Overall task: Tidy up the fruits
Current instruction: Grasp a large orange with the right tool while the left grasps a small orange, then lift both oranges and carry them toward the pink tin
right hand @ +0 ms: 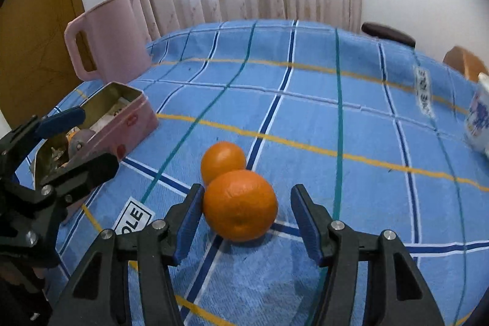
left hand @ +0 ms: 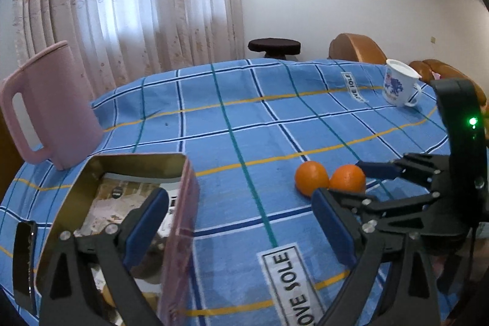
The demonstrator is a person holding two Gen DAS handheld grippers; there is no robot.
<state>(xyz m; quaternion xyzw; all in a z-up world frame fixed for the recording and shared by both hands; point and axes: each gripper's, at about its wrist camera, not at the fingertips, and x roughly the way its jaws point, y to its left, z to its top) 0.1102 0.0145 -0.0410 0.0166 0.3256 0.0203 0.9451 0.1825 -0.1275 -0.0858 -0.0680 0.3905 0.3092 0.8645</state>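
The right tool point(right hand: 246, 217) gapes around the near orange point(right hand: 240, 205) without gripping; the left tool point(left hand: 240, 228) is wide open, empty, beside the tin point(left hand: 180, 222).

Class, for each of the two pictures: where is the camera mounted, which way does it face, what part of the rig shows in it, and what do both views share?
Left wrist view: sits on the left gripper, looking across the table past the open pink tin; its own open fingers frame the bottom.
Right wrist view: sits on the right gripper, facing the nearer orange between its open fingers; the left gripper shows at the left edge.
Shared: both oranges, tin, pink jug, printed mug, blue checked tablecloth.
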